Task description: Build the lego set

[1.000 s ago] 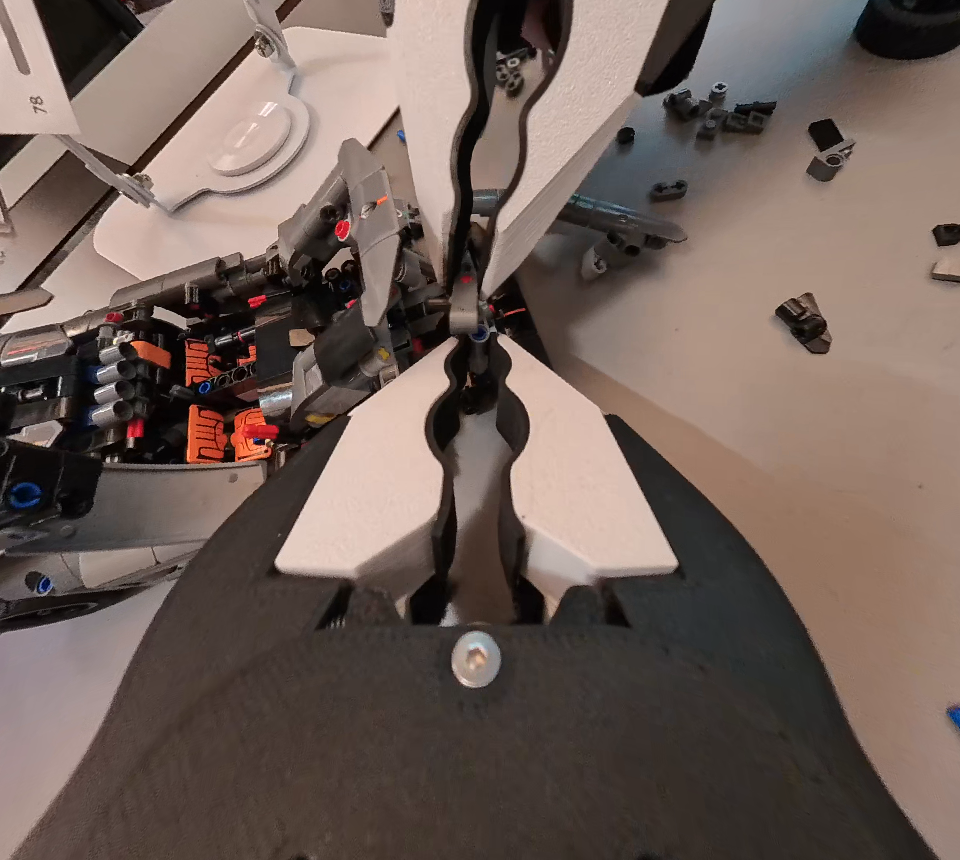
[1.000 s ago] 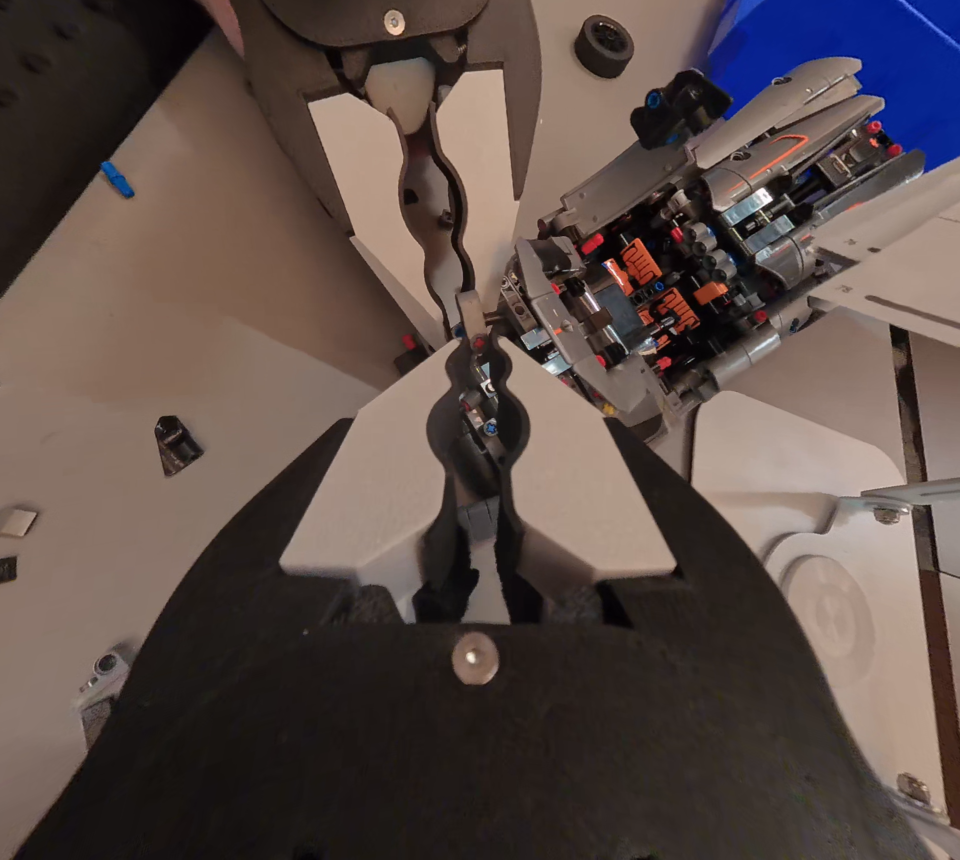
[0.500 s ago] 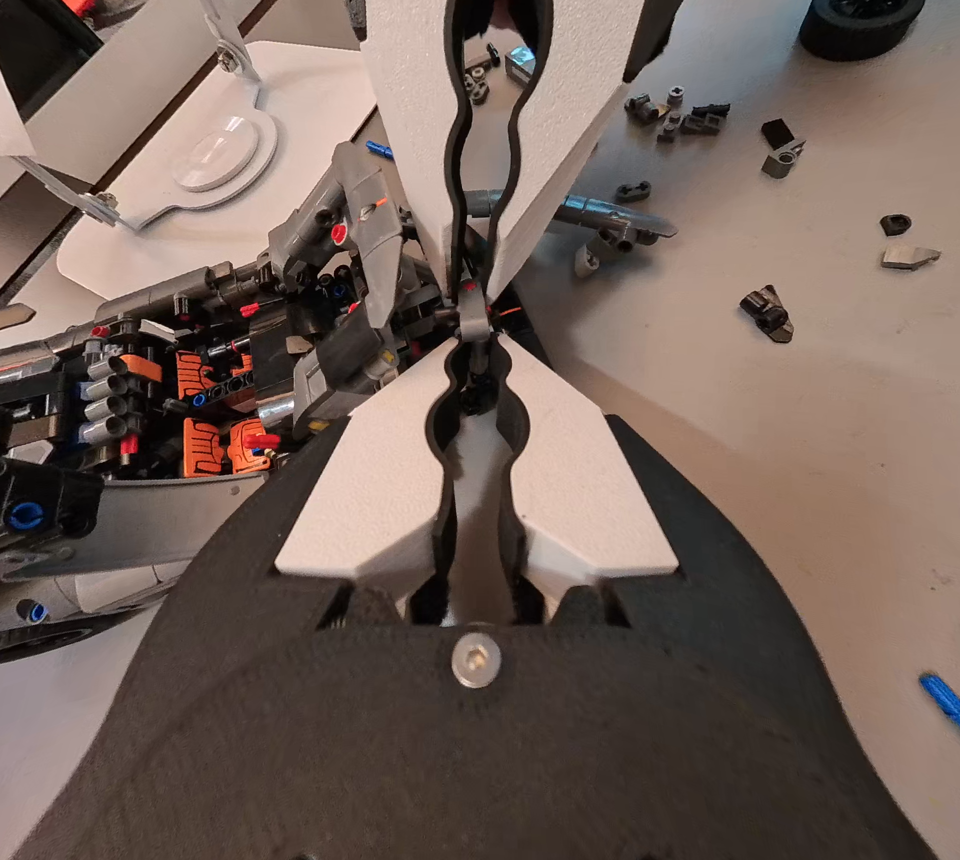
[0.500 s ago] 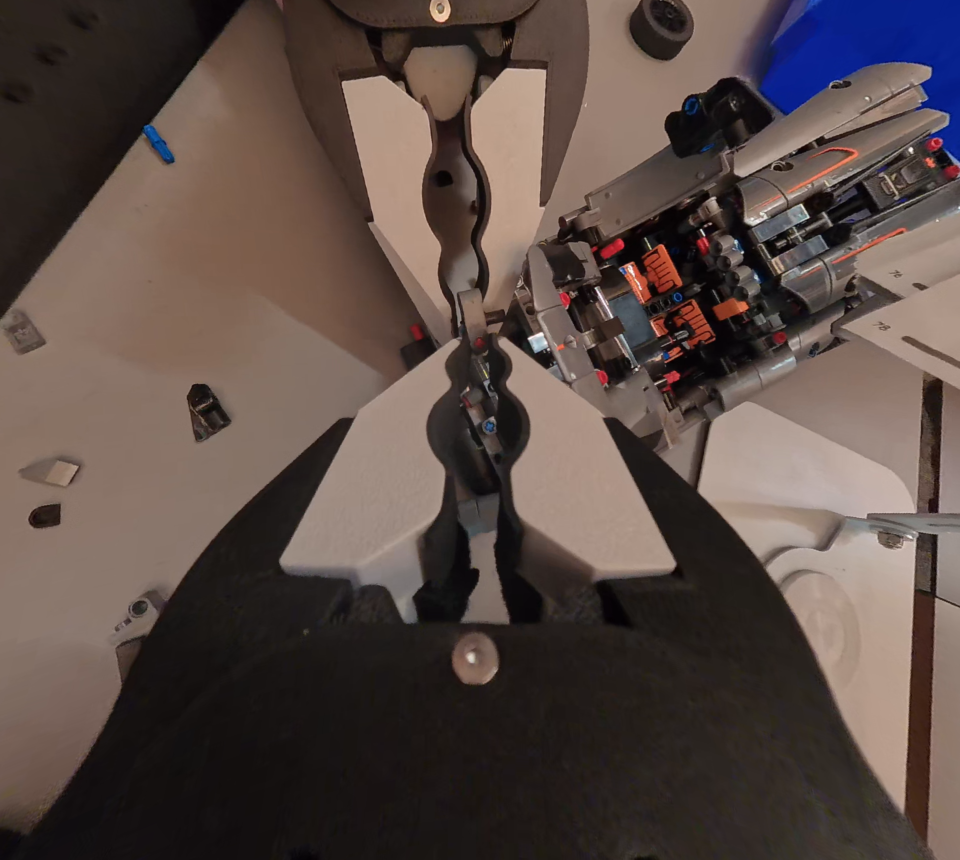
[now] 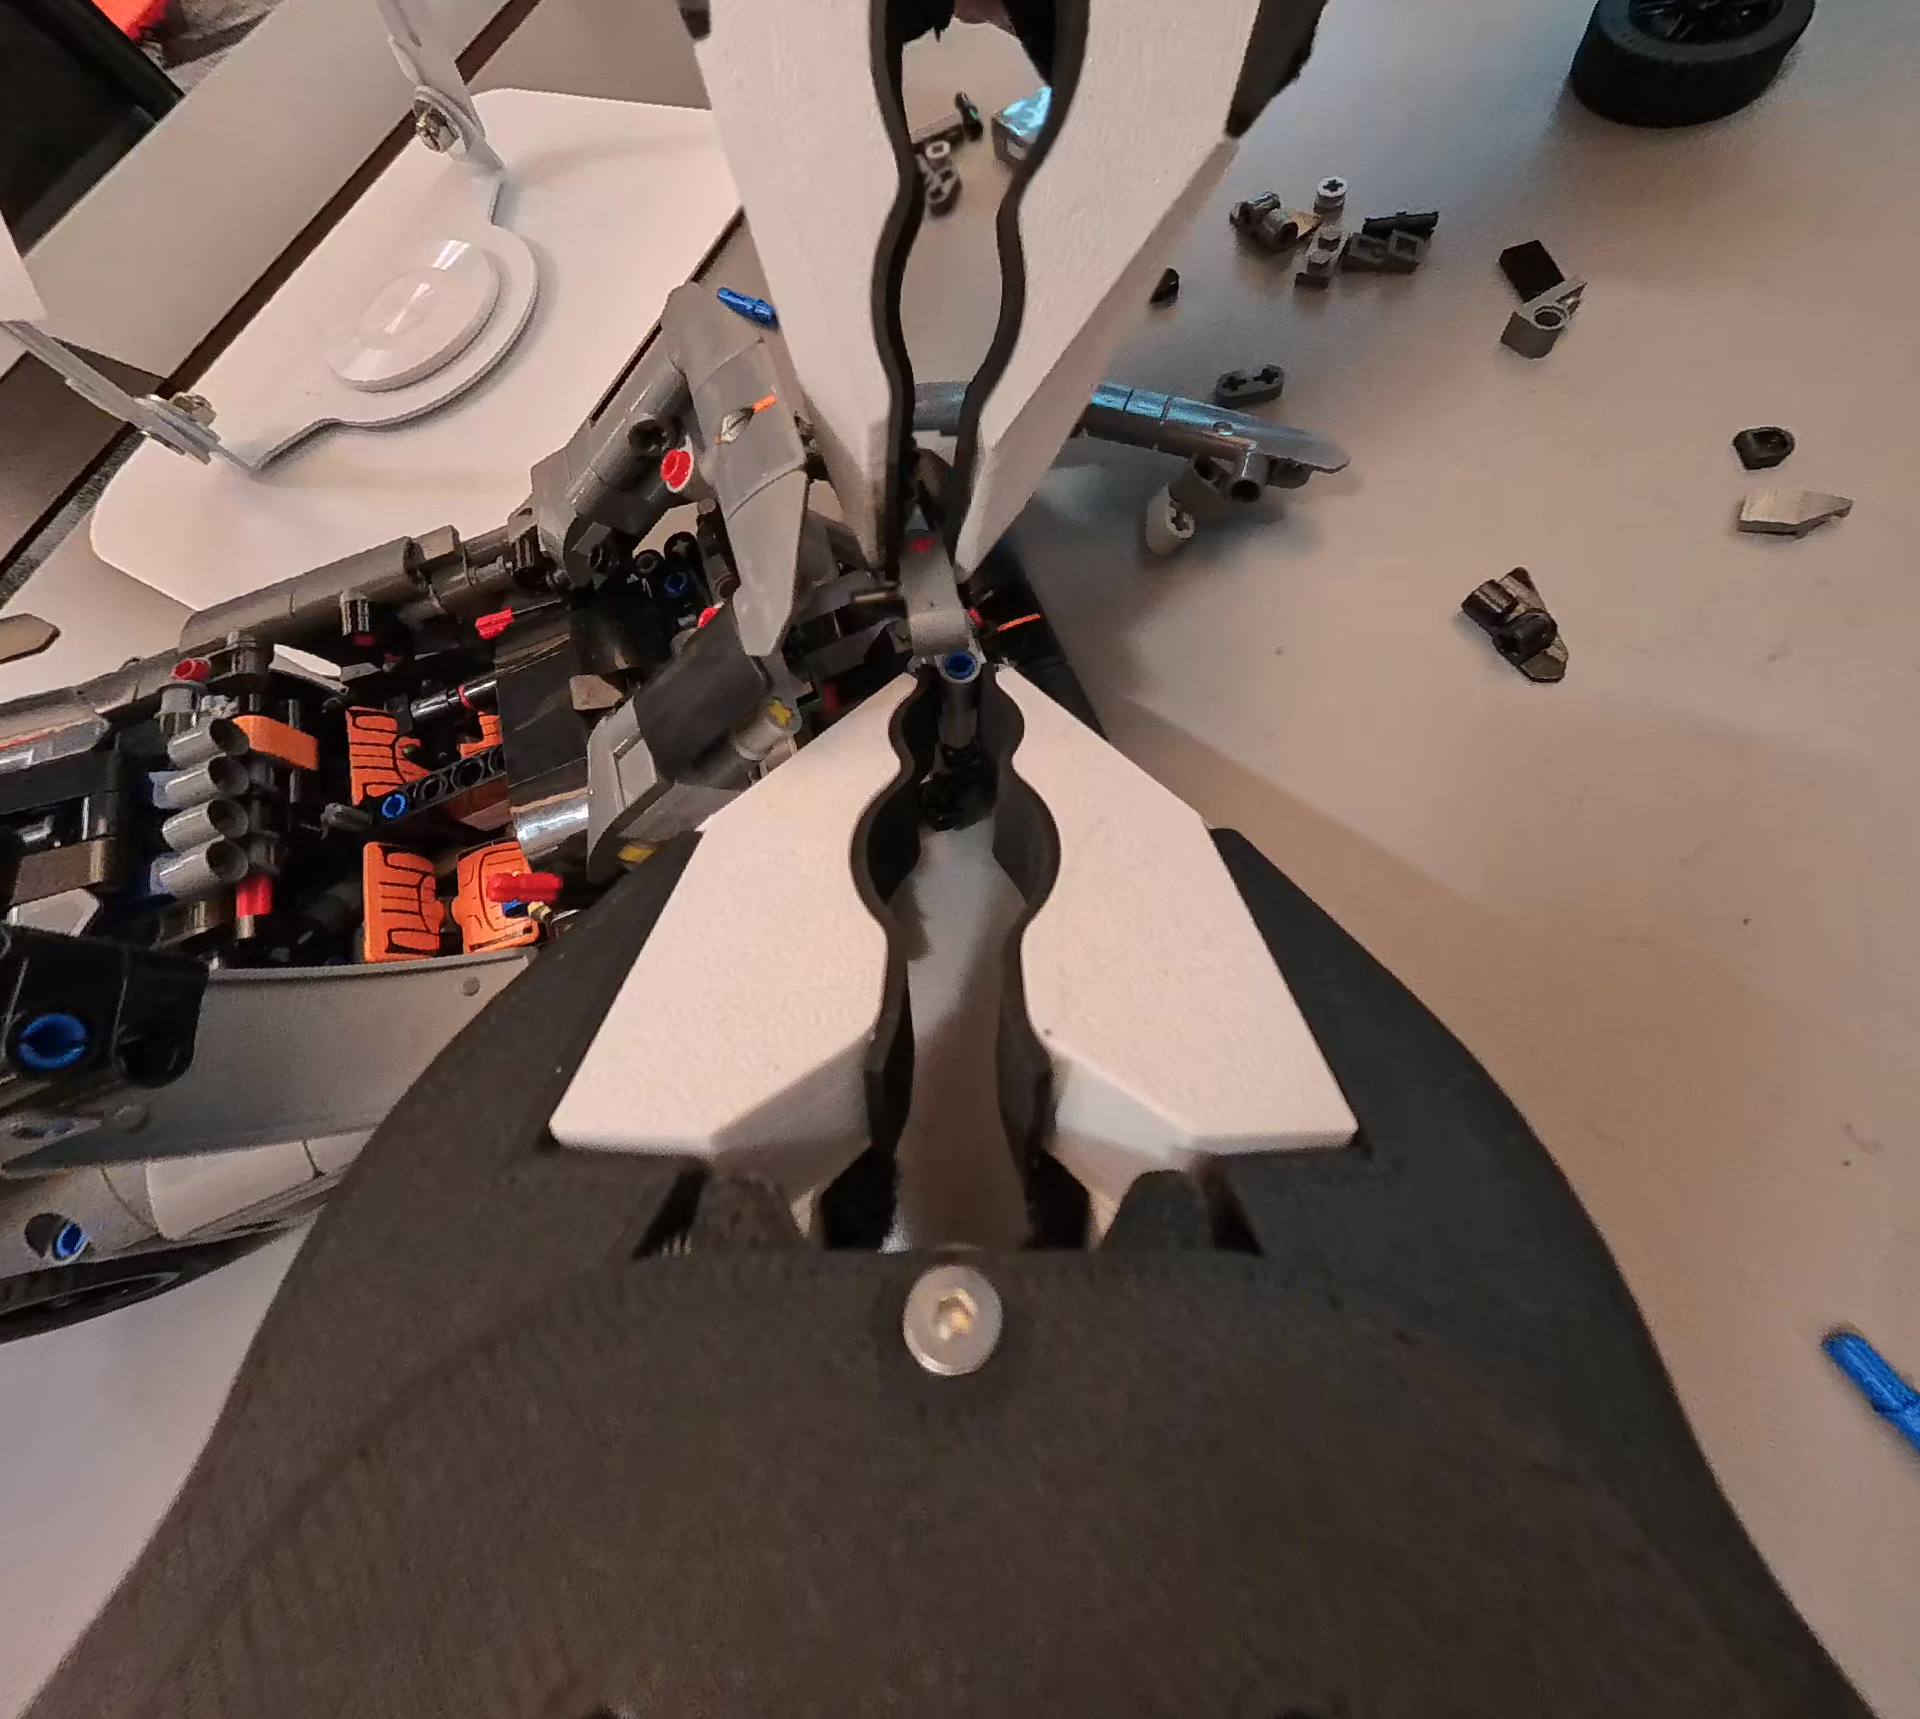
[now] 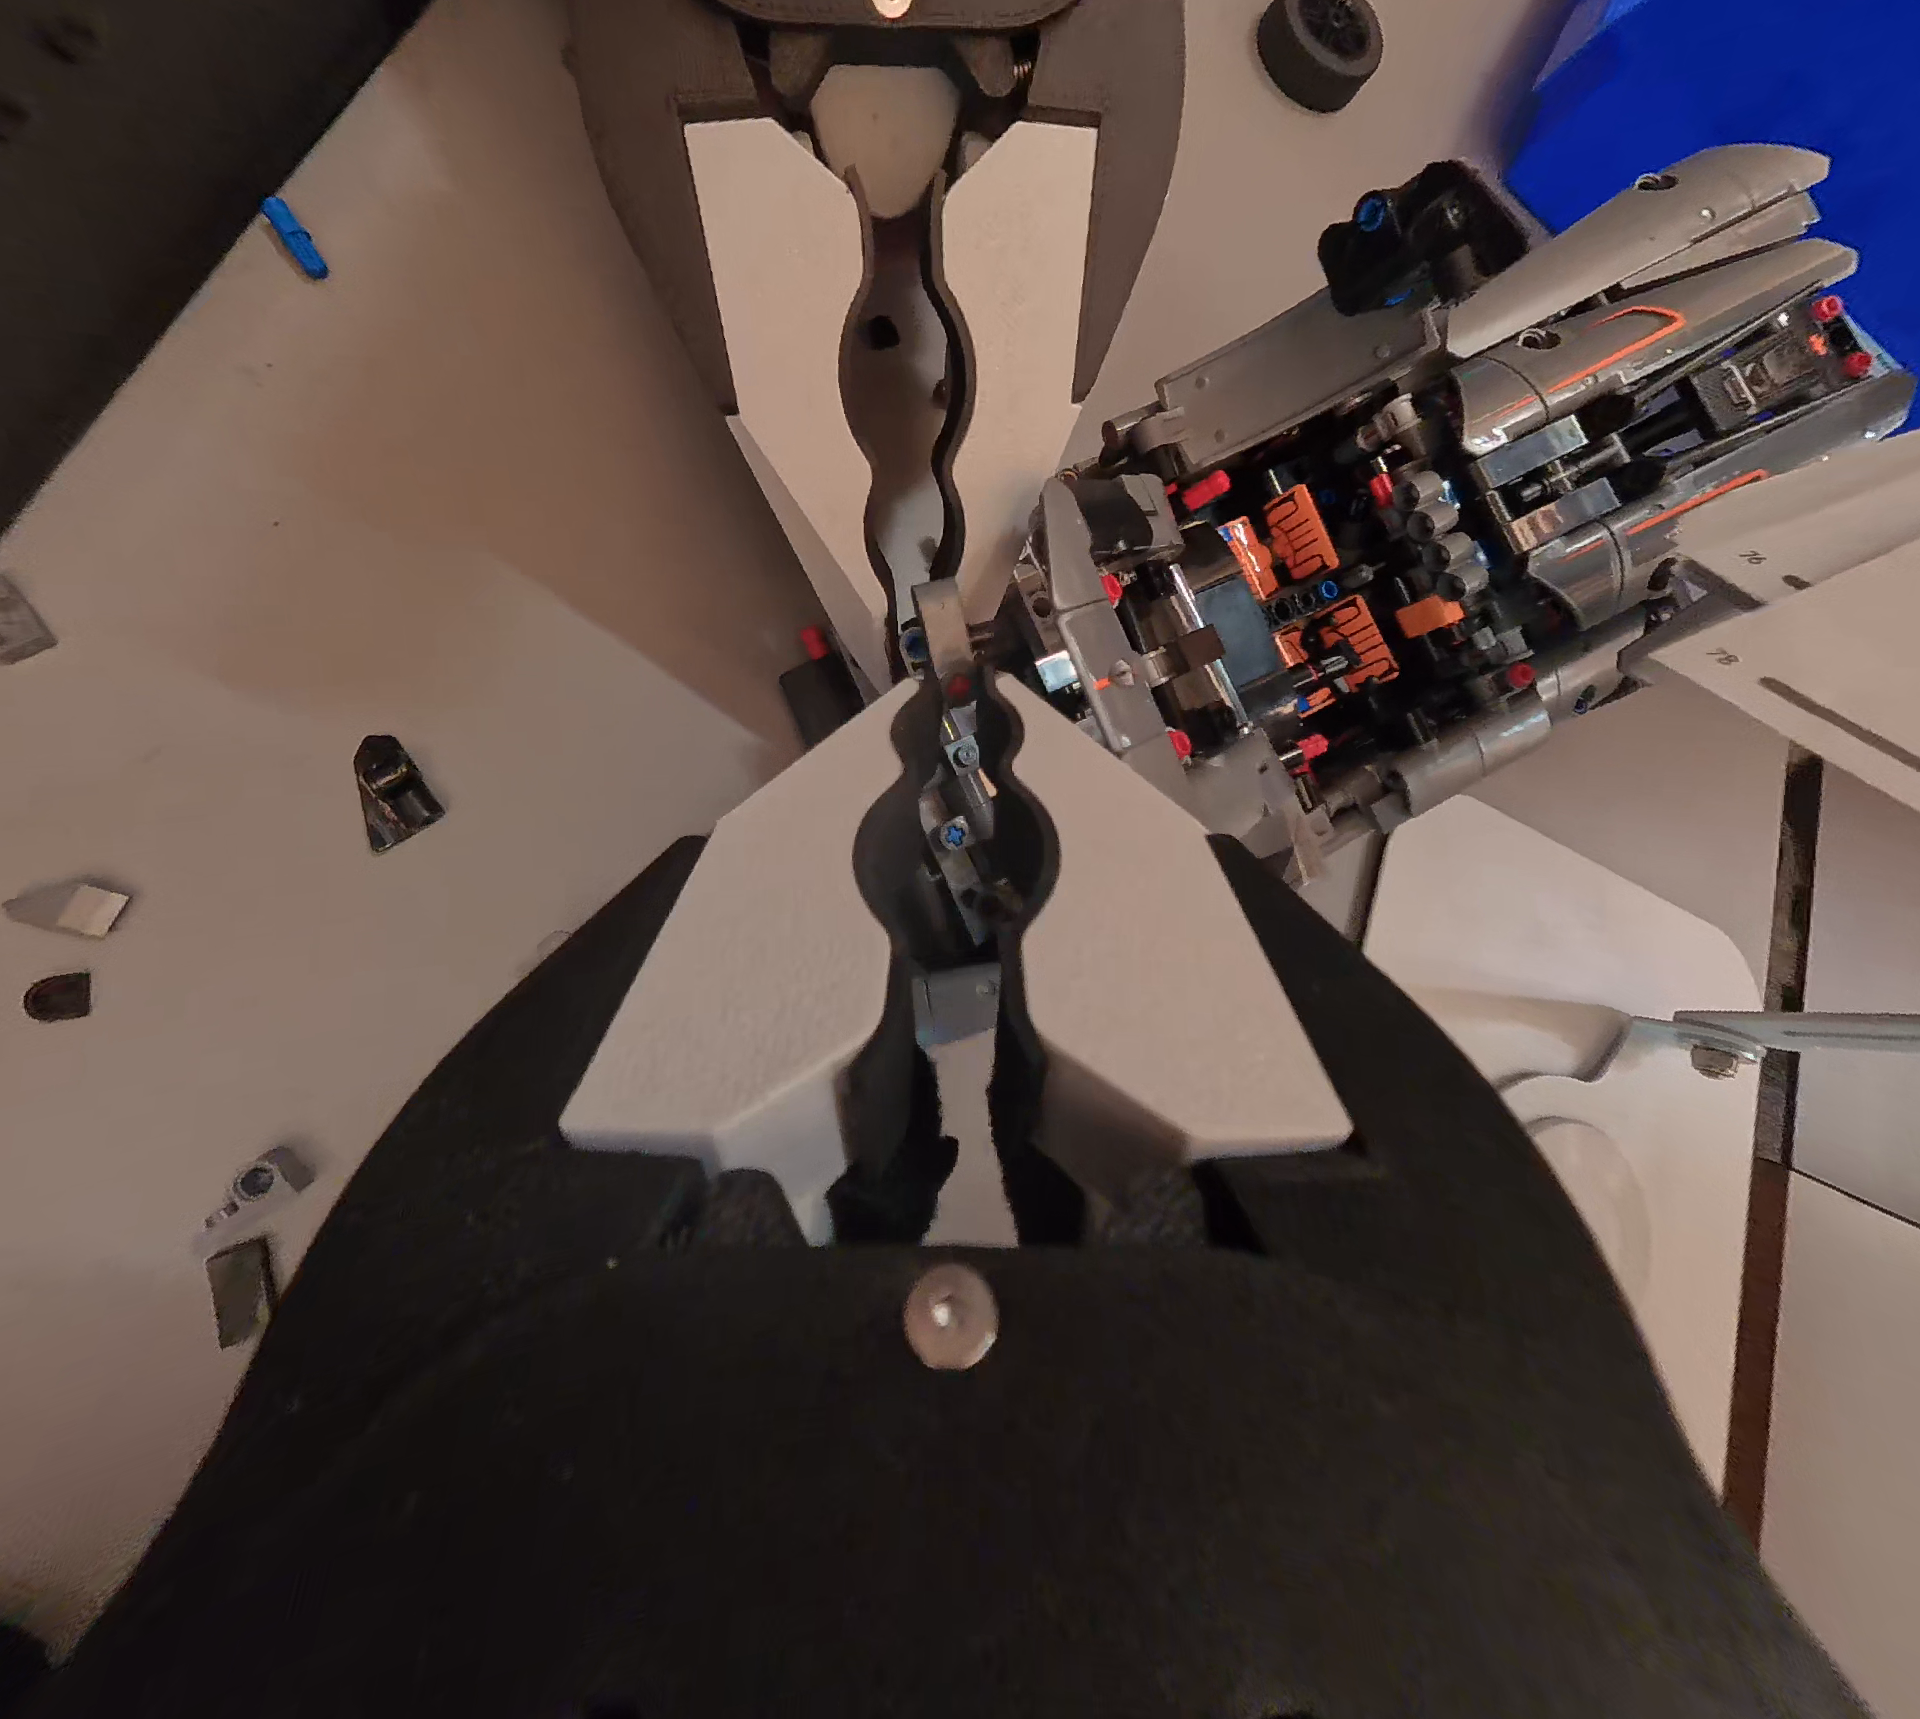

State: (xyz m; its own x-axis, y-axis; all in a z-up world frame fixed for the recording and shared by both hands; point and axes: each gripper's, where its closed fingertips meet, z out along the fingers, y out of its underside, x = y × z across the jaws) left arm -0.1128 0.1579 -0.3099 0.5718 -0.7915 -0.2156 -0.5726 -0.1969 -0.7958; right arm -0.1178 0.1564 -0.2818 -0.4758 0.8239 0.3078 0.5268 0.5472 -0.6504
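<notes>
Grey and small, a connector piece (image 5: 940,604) is sitting exactly where the two grippers are meeting tip to tip, just beside the open end of the partly built lego car (image 5: 436,734) lying on the desk (image 5: 1455,838). The left gripper (image 5: 951,682) is pinching closed on the connector's lower part, around a black pin, while the right gripper (image 6: 951,693) is closing on a slim grey sub-assembly (image 6: 961,796) whose long axis is running back between its fingers (image 6: 1122,890). The connector's black axle is pointing sideways toward the car, so the coming move is probably a short sideways push into the chassis; both grippers are equally near. Loose parts (image 5: 1340,241) and a wheel (image 5: 1694,33) are lying well apart
</notes>
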